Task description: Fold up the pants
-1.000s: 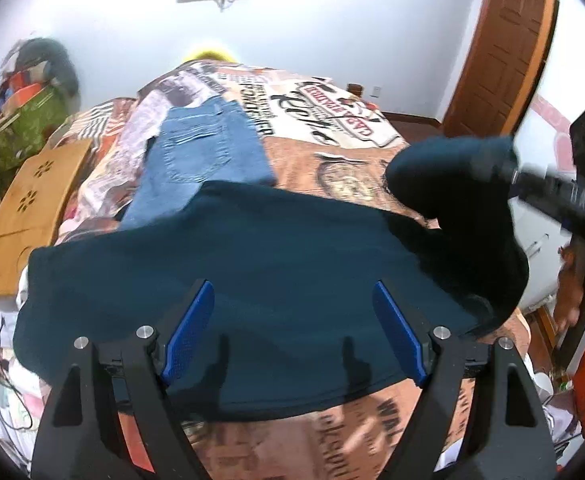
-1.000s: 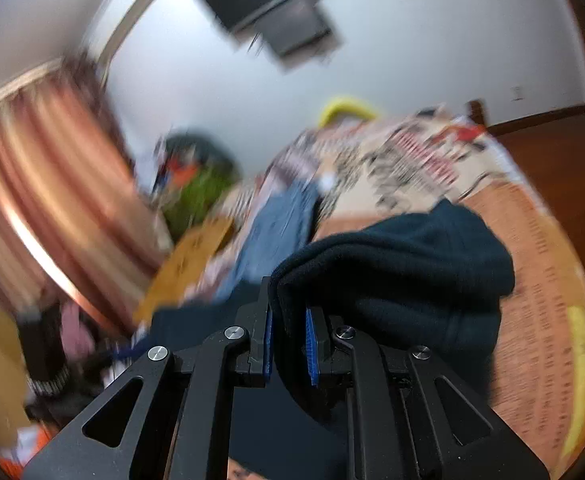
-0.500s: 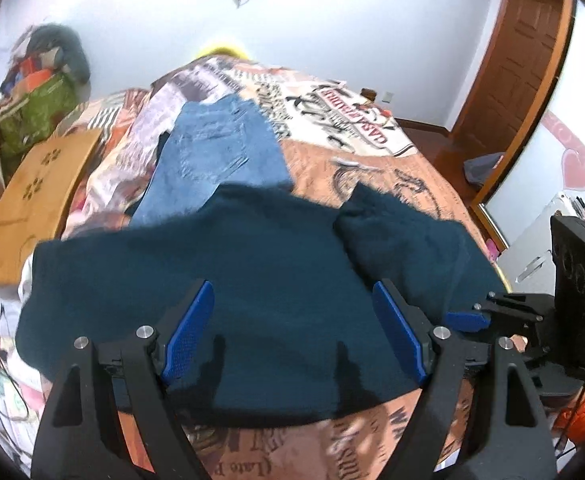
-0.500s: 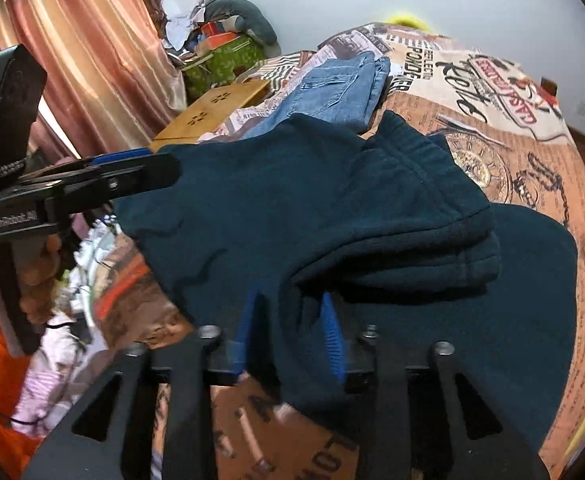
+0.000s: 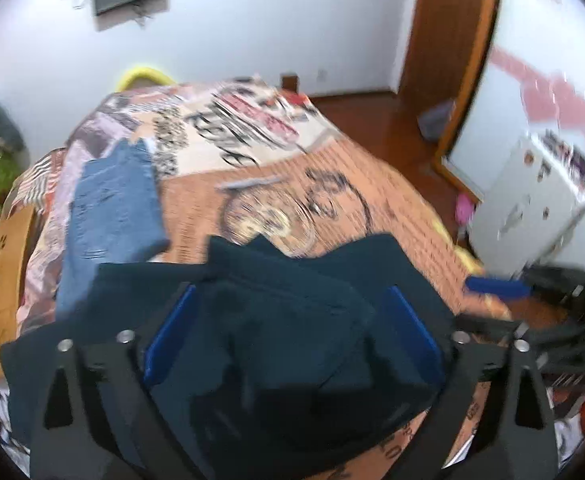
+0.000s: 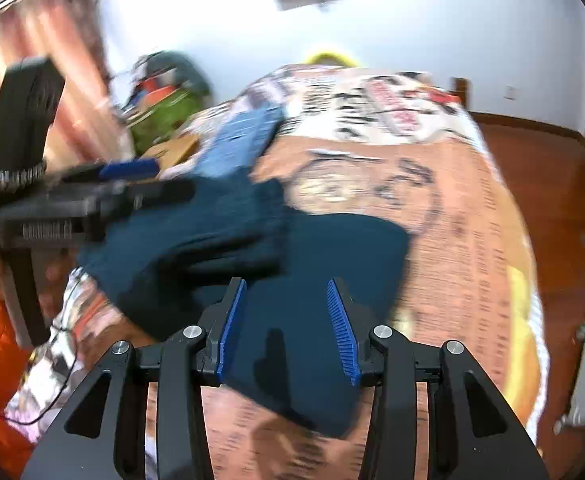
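The dark teal pants (image 5: 292, 320) are being found on the near part of the bed (image 5: 392, 200), partly folded, with one section doubled over the rest and a raised fold line running across the upper layer. Folded blue jeans (image 5: 112, 208) are lying beyond them toward the bed's left side, their near end just touching or slightly overlapped by the teal cloth; which cannot be told through the blur.

The left gripper (image 5: 288, 332) is being held over the pants with its jaws spread wide, having just been opening further; cloth is lying below and between the blue pads, but nothing is being pinched. The right gripper (image 6: 288, 328) is being held partly open above the near edge of the pants, its jaws having just been opening; the pads are standing clear of the fabric and nothing is being gripped. In the right wrist view the left gripper (image 6: 132, 188) is being seen crossing in from the left above the pants.

A wooden board (image 5: 0, 280) is leaning beside the bed's left edge, with a green bag (image 6: 164, 120) behind it and curtains (image 6: 32, 64) along that side. On the right, bare wooden floor (image 6: 540, 184) is lying open, with a white cabinet (image 5: 532, 200) and a door (image 5: 448, 24) farther off. Printed bedspread is lying uncovered beyond the pants and to their right.
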Motion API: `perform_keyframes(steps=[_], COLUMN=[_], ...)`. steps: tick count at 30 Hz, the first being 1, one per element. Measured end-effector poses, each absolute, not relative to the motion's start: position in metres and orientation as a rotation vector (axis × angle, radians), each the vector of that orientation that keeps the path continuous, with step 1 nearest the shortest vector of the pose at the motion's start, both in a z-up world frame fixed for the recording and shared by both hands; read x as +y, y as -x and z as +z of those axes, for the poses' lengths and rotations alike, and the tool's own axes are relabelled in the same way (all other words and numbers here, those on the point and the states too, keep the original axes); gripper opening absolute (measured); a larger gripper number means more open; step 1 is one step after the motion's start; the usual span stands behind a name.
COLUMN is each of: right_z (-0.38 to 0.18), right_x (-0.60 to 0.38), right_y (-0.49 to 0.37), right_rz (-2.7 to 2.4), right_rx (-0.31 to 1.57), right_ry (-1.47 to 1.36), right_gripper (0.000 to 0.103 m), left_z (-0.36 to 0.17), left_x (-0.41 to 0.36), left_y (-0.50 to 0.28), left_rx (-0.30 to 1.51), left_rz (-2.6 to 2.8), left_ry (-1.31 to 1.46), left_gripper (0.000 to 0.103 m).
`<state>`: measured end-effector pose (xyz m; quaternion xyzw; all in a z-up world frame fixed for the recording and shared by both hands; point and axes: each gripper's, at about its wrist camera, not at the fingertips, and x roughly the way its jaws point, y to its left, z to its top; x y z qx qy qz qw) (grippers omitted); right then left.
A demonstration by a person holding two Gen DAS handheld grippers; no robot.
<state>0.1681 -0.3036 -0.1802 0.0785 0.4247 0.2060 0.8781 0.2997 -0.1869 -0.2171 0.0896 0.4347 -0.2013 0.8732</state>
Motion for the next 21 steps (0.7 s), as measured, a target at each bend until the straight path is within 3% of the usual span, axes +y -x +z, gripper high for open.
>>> perform_keyframes(steps=[8, 21], right_z=[-0.202, -0.208], right_x=[-0.328, -0.307], right_y=[-0.171, -0.178], right_rz=[0.384, 0.452], right_rx=[0.929, 0.938], right_ry=[-0.264, -0.258], right_gripper=[0.039, 0.038], left_z=[-0.284, -0.258], left_x=[-0.211, -0.063], left_y=[-0.305, -0.289], left_rx=[1.025, 0.952], left_rz=[-0.351, -0.044], left_ry=[-0.376, -0.123], left_gripper=[0.096, 0.096])
